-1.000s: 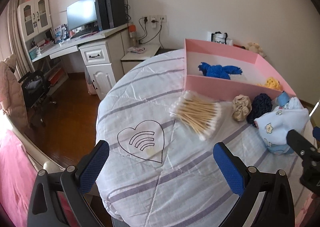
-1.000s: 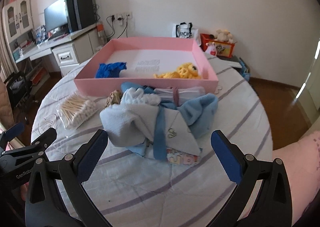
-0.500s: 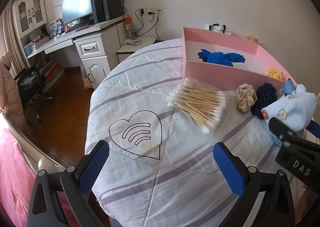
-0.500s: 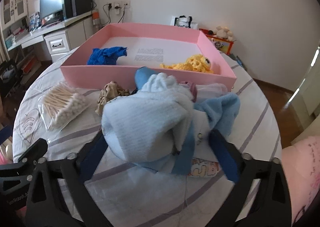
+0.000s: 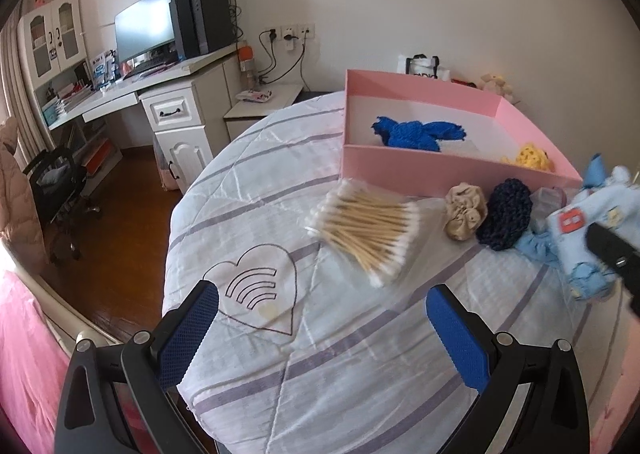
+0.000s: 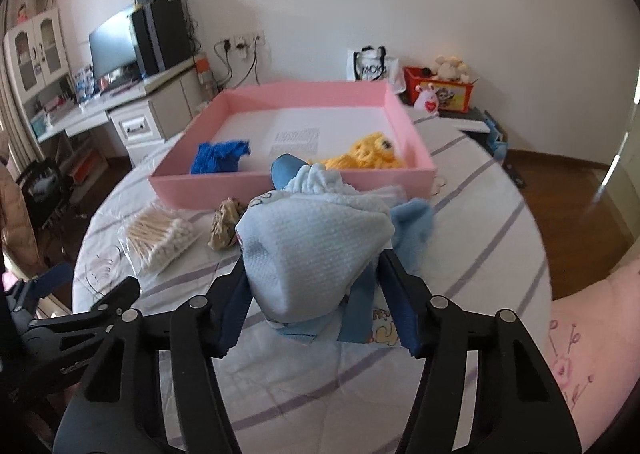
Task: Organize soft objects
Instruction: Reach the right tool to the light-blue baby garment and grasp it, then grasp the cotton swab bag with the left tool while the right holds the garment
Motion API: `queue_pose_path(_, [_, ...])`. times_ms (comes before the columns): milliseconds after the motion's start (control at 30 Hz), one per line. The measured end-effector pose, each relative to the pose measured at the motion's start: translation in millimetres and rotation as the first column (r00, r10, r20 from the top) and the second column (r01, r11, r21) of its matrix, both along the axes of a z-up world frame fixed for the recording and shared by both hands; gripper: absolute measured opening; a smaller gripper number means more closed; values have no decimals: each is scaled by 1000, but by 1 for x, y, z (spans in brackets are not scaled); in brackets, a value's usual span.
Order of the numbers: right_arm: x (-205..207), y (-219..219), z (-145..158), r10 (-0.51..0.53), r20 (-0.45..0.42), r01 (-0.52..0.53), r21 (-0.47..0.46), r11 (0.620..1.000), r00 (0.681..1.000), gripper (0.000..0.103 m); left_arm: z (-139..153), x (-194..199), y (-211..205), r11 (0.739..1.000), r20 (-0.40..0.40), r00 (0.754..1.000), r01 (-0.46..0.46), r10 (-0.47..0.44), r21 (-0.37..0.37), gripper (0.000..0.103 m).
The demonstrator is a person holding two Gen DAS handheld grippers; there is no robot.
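Observation:
My right gripper [image 6: 312,266] has its jaws closing on a light-blue baby cloth bundle [image 6: 316,242]; both pads press its sides and bunch it up. In the left wrist view the same bundle [image 5: 588,221] sits at the far right, in front of the pink box [image 5: 440,173]. The box holds a blue knit piece [image 5: 416,131] and a yellow knit piece [image 5: 532,157]. A beige scrunchie [image 5: 466,211] and a navy knit piece [image 5: 506,219] lie in front of the box. My left gripper [image 5: 320,294] hangs open above the heart print, holding nothing.
A bag of cotton swabs [image 5: 368,228] lies left of the scrunchie on the round striped table [image 5: 280,181]. A desk with a monitor [image 5: 146,31] and a black chair [image 5: 56,181] stand beyond the table's left edge. Pink bedding [image 6: 592,334] lies at the right.
The right gripper's jaws have closed from wide open onto the light-blue bundle, which now bulges up between them. The left gripper stays open and nearly still.

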State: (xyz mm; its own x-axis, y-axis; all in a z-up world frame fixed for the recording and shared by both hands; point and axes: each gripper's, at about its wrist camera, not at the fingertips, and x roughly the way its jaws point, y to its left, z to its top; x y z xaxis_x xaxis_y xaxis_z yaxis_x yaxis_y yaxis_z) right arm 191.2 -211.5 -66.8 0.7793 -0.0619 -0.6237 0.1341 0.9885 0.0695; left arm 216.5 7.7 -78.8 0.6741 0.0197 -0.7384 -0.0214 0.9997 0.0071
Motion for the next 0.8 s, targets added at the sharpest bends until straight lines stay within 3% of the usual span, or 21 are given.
queue_pose_path(300, [-23,-34,32,-119,110,122,-21,992,987,58,13,5,-12,1000,27,999,16,-16,1,103])
queue_pose_path(500, [-12,-54,23,-187,82,189,-21,982,979,58,14,17,-14,1000,23,1000,20,-20,0,103])
queue_pose_path(800, [17,-71,0,-208,22,208,-16,978,978,58,-11,64,-19,1000,-57,998,17,-16,22,103])
